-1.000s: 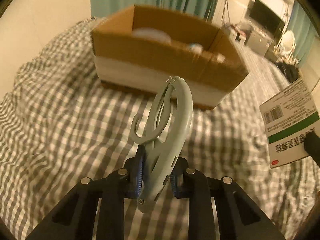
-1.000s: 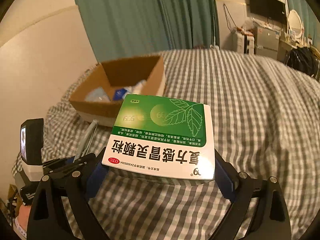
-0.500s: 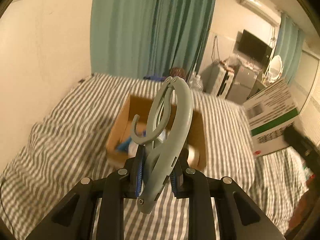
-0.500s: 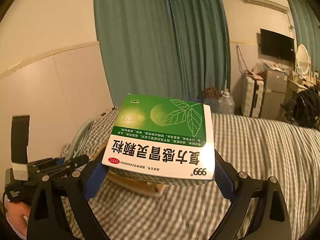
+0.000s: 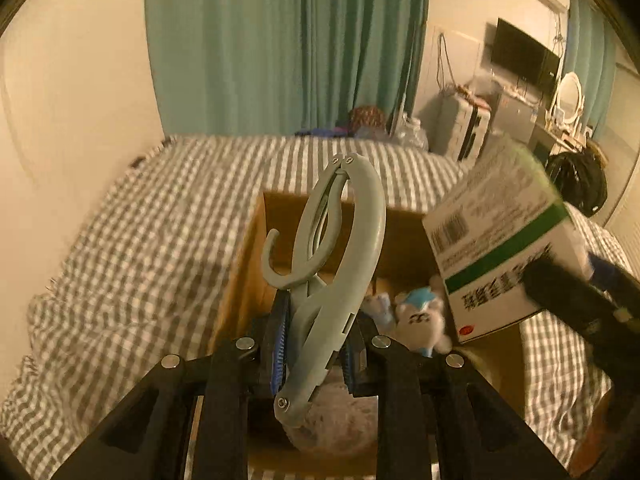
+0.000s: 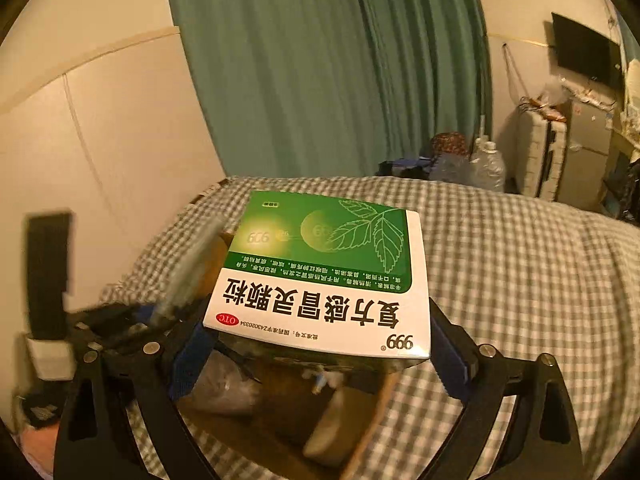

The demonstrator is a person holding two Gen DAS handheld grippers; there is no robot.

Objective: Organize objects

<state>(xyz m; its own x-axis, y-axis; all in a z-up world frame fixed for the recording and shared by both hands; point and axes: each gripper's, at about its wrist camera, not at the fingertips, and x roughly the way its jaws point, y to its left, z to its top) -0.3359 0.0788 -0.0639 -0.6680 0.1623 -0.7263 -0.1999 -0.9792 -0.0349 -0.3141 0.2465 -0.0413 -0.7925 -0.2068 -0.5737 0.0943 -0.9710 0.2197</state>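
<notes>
The left claw (image 5: pixel 316 354) is clamped on a grey-blue clip (image 5: pixel 332 280) whose long axis points away, directly over the open cardboard box (image 5: pixel 248 264) on the bed (image 5: pixel 140 240). The right claw (image 6: pixel 320 344) grips a green medicine carton (image 6: pixel 324 276) over the box's right side.

My left gripper (image 5: pixel 316 344) and right gripper (image 6: pixel 316 344) hover side by side above the box (image 5: pixel 256 248), each clamped on its load.
</notes>
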